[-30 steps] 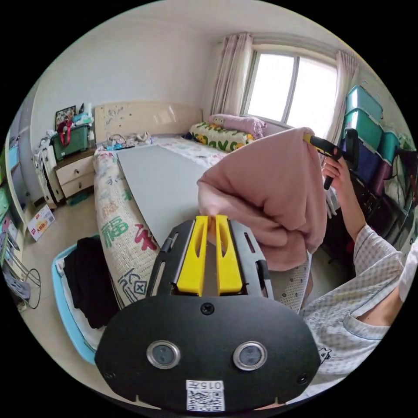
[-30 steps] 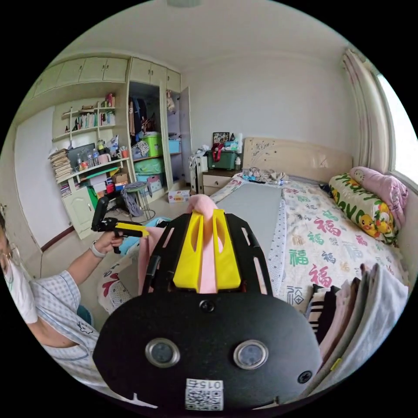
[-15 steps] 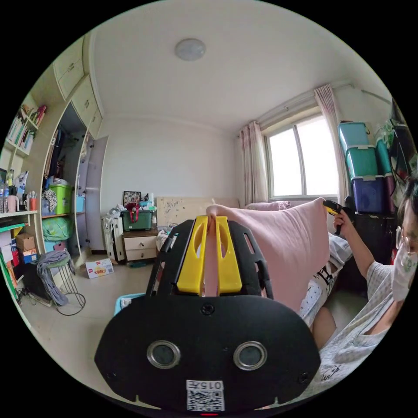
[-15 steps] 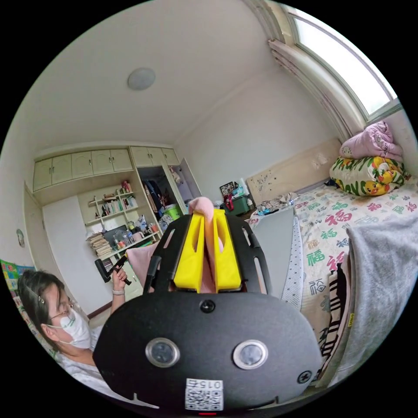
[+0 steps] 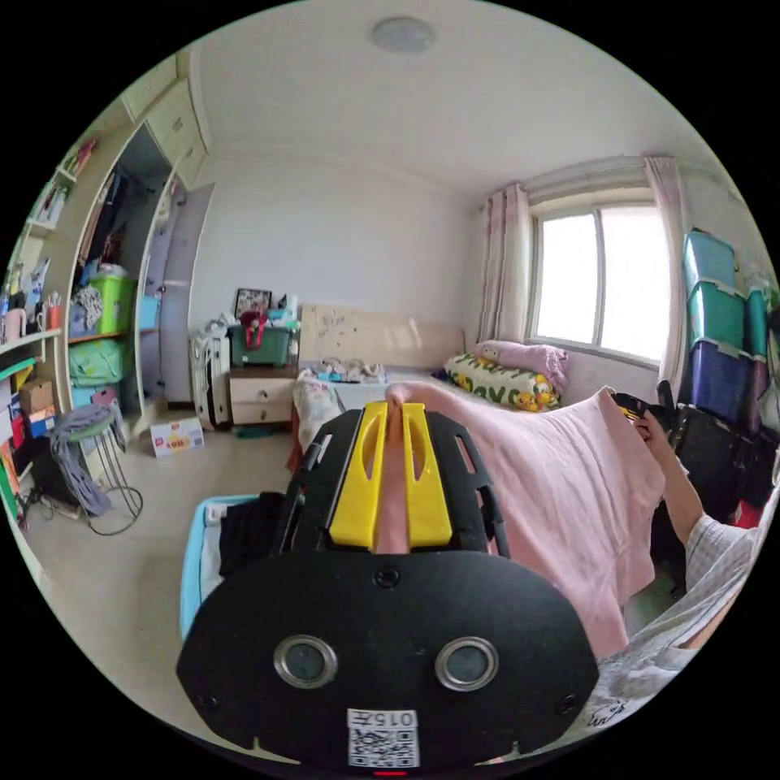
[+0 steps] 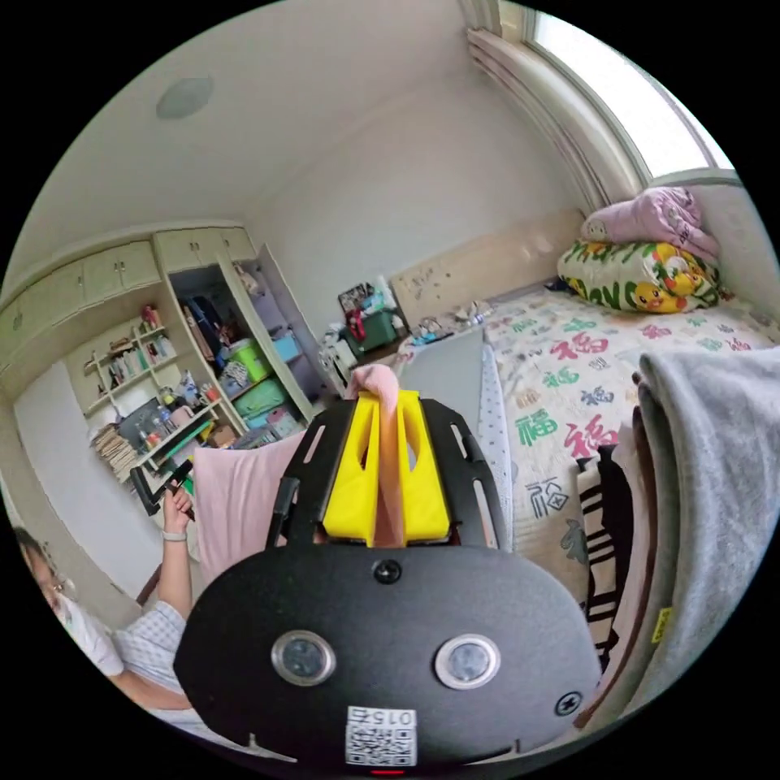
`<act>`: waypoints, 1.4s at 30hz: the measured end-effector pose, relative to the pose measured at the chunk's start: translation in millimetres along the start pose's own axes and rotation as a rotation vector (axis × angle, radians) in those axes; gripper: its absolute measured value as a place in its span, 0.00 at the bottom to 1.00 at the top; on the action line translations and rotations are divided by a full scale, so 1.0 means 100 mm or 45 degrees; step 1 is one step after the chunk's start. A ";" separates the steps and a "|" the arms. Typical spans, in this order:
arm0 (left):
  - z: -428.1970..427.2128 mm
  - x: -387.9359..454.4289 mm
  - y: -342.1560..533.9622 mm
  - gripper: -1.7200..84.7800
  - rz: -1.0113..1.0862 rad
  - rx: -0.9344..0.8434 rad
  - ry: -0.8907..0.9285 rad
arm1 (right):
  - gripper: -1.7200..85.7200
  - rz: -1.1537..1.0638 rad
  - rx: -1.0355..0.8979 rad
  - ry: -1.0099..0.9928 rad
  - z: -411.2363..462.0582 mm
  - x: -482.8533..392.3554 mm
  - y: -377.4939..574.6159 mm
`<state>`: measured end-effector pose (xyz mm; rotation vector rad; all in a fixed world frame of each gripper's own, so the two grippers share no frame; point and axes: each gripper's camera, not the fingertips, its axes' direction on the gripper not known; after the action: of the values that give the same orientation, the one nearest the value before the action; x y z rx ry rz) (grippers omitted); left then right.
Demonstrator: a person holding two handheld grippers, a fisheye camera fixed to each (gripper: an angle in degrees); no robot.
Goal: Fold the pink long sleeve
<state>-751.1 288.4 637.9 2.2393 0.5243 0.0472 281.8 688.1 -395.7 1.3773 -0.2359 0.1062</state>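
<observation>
The pink long sleeve (image 5: 569, 487) is held stretched in the air near the bed (image 6: 585, 357), pinched at one edge by the closed left gripper (image 5: 390, 406) and at the other by the closed right gripper (image 6: 382, 398). No fold is visible yet; laying flat and folding seem left.

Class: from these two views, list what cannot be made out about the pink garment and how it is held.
- Pink long sleeve, left gripper view: sleeves folded out of sight.
- Its lower hem: hidden behind the left tool.
- Right gripper view: the right tool body covers most of the cloth.
</observation>
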 end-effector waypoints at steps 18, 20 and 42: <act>1.43 3.39 1.16 0.16 1.126 -0.529 0.534 | 0.16 -1.345 -0.511 -0.315 0.65 -1.28 1.78; 1.68 3.62 1.24 0.17 1.167 -0.595 0.506 | 0.17 -1.369 -0.565 -0.282 0.86 -1.31 1.86; 2.19 3.34 -0.41 0.04 1.032 -0.136 0.229 | 0.03 -1.078 -0.109 0.139 1.30 -1.20 0.30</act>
<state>-416.6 283.4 416.8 2.2095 -0.3168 0.6751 145.7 574.4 -371.5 1.2828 0.4372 -0.5261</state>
